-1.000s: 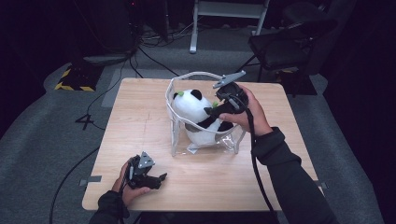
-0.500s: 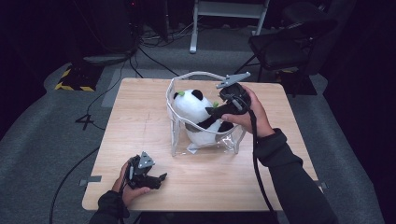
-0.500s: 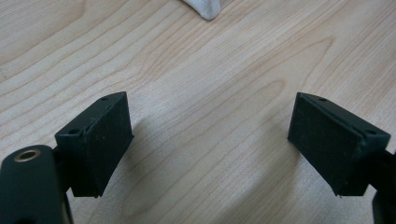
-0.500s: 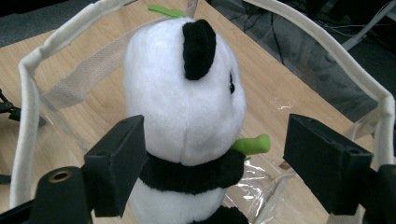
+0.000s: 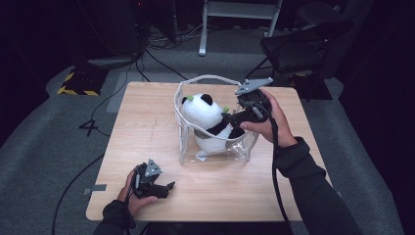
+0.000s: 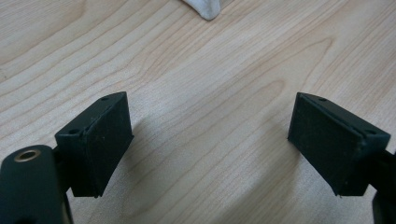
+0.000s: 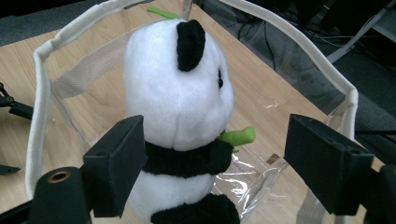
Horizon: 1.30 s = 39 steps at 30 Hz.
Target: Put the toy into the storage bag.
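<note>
One plush panda (image 5: 208, 117) sits in one clear bag (image 5: 185, 128) at the middle of one wooden table (image 5: 147, 127). Two grippers are present: one at the near left (image 5: 169, 186), one at the right (image 5: 230, 117). One dark chair (image 5: 298, 46) stands far right.

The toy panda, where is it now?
In the high view the toy panda sits inside the clear bag at the table's middle, just left of the right gripper.
</note>
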{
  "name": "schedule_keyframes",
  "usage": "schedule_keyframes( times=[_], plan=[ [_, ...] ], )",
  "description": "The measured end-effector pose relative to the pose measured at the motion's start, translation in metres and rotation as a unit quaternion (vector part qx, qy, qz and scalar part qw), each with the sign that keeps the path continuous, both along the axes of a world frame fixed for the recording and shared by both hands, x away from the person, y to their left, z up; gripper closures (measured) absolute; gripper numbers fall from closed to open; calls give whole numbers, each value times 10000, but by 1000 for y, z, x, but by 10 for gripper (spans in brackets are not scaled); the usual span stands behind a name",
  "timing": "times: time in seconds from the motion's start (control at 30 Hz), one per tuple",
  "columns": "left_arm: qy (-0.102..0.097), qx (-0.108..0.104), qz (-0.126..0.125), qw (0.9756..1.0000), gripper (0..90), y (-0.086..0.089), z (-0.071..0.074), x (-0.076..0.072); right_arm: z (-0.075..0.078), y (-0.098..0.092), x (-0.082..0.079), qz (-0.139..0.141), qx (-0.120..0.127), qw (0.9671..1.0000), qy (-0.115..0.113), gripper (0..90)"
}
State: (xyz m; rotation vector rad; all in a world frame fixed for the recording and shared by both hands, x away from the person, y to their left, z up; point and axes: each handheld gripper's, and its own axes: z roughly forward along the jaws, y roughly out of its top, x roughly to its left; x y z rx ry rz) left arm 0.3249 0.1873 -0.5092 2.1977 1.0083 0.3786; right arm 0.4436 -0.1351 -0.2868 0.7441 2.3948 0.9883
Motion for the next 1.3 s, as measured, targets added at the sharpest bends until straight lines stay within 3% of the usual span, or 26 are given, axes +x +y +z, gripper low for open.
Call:
schedule_keyframes(
  times=[1.3],
  plan=[
    [2, -1, -3, 10000, 136, 0, 0, 0, 7, -63, -24, -146, 252, 9990, -350, 210]
  ],
)
